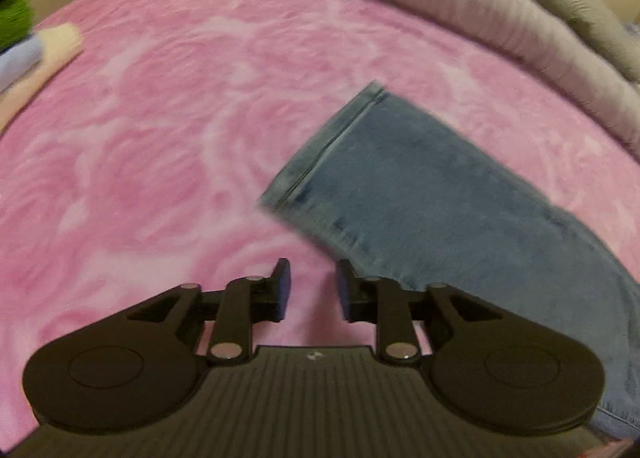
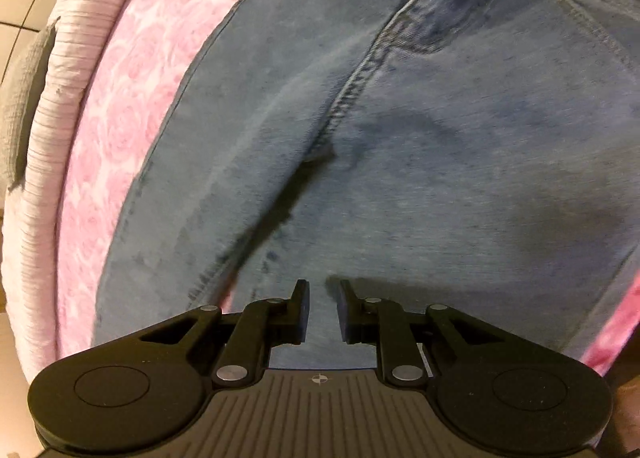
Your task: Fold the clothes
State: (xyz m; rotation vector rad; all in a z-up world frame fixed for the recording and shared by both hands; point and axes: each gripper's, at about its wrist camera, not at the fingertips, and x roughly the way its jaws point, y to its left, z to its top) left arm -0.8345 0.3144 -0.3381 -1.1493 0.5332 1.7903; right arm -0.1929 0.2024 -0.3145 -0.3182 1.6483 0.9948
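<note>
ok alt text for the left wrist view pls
The left gripper hovers with jaws apart and empty over a pink rose-patterned blanket, beside the hem end of a blue jeans leg. Folded clothes sit at the far left edge.

Faded blue denim jeans [image 2: 460, 146] on plush, matt pink rose-patterned blanket [image 1: 160, 118]

Open pink blanket [image 1: 160, 130] left of the jeans [image 1: 420, 194]; folded stack [image 1: 28, 50] and rolled bedding [image 1: 460, 6] hem the edges
</note>
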